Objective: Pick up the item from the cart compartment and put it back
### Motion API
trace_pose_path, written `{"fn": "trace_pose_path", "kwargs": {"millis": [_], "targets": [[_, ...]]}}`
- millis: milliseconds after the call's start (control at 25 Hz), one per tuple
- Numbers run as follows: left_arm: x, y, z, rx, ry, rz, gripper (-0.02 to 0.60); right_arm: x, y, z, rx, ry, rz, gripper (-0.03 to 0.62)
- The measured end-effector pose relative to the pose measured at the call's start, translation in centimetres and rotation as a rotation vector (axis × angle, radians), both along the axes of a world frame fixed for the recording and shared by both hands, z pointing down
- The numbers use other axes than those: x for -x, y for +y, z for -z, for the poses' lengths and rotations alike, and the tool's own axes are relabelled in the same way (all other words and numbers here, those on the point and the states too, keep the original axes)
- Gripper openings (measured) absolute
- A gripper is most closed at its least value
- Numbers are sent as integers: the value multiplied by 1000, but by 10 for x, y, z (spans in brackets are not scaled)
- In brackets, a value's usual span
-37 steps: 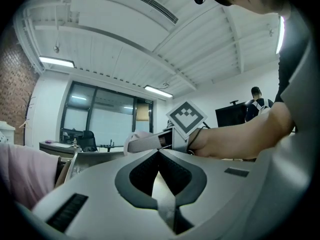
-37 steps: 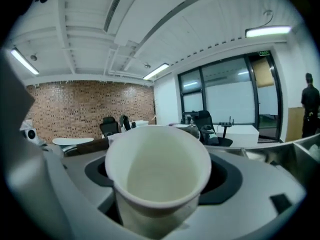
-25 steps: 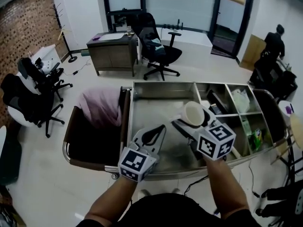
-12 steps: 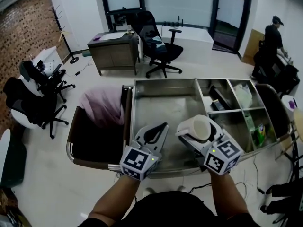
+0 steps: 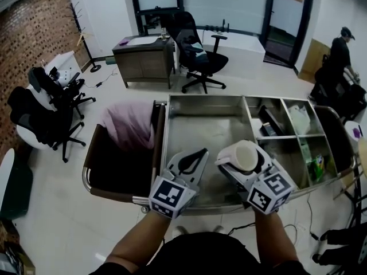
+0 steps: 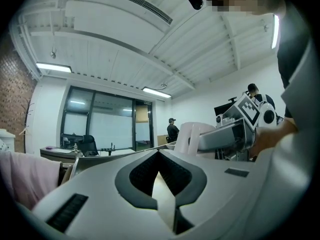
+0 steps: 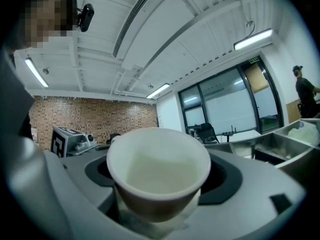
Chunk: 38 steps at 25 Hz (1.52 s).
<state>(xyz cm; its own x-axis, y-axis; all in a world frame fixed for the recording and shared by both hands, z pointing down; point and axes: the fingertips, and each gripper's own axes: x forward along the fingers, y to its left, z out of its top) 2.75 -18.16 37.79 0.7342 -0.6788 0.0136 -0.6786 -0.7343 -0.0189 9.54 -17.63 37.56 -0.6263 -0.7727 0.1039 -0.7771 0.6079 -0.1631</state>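
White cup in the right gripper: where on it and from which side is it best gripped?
Across the side wall below the rim, coming from the side, as the right gripper holds it. The white cup is round and open-mouthed, tapering downward, so opposite walls should seat both jaws.

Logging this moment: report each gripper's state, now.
Left gripper: closed, empty.
Right gripper: closed on a cup.
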Motion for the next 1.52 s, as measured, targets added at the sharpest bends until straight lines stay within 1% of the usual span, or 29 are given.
{"fn": "trace_pose_path", "kwargs": {"millis": [240,520,1520], "targets": [[0,0,0,-12,-16,9,0,0,0,-1,3,2,0,476],[2,-3,2,-14,13,24,0,2,0,-2,2,12,8,476],[4,-3,3,-12,20,29,0,7,1,-8,31,31,33,476]]}}
